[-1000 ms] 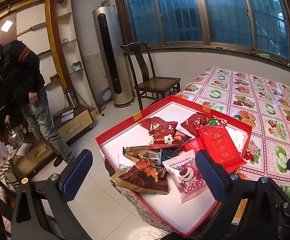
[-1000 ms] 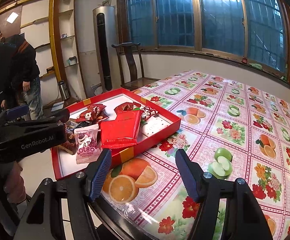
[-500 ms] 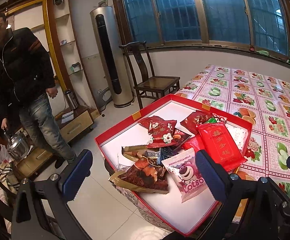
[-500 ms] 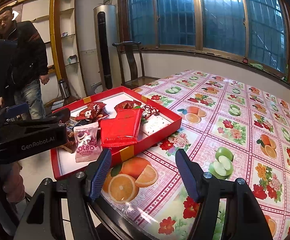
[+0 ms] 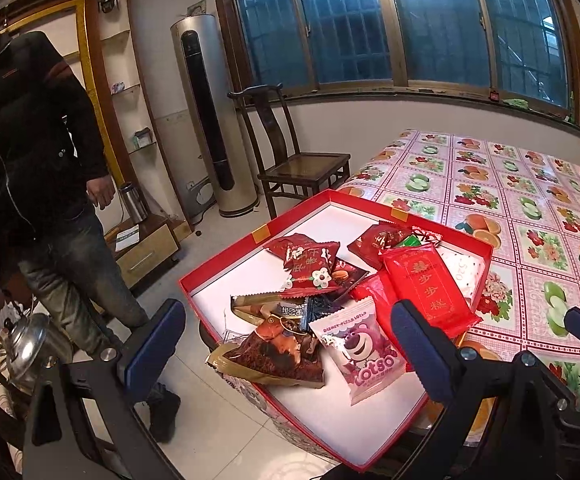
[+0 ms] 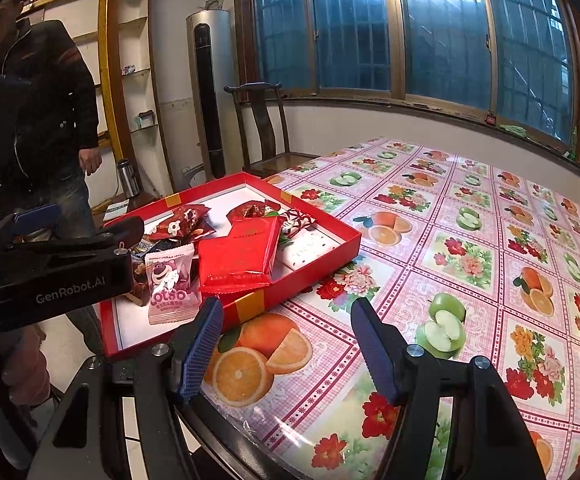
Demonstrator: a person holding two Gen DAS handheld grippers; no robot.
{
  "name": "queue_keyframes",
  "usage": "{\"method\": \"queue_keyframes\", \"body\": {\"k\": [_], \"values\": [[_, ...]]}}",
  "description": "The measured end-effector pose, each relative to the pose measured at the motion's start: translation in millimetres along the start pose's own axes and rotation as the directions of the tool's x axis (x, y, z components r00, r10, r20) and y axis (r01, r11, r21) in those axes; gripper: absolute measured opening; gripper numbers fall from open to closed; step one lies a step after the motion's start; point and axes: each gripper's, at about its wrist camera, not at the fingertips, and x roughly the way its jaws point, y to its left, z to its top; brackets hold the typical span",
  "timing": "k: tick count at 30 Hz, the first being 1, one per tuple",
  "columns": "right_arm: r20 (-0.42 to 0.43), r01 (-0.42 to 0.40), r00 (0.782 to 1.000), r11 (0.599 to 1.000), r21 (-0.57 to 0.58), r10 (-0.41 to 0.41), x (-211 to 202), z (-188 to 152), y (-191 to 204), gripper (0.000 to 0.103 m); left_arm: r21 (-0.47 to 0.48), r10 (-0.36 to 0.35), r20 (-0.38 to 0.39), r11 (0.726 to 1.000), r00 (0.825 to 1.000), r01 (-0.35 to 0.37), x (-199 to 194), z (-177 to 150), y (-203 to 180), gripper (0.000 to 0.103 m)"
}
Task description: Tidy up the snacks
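Left wrist view close above the red tray (image 5: 225, 256); right wrist view from beside, tray (image 6: 314, 256) shared

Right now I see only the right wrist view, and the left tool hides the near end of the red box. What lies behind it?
Observer: A brown and gold foil snack packet, with its corner poking out over the rim of the red cardboard box.
Operator: Are the left tongs holding anything?
Observer: No. The left tongs stand open above the snacks, with nothing between the pads.
Operator: Is the bystander carrying something?
Observer: Yes. The person in a dark jacket holds a shiny metal kettle low at one side.
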Motion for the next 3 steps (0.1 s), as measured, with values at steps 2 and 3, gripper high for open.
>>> {"method": "queue_keyframes", "body": {"k": [2, 3], "values": [[0.001, 0.0, 1.0, 1.0, 0.005, 0.0, -0.3, 0.4, -1.1, 0.07, 0.01, -0.007, -0.002, 1.0, 1.0, 0.007, 0.4, 0.4, -2.4, 0.103], [0.002, 0.0, 1.0, 1.0, 0.01, 0.0, -0.8, 0.4, -2.4, 0.07, 0.014, -0.009, -0.003, 1.0, 1.0, 0.009, 0.8, 0.4, -3.5, 0.103]]}}
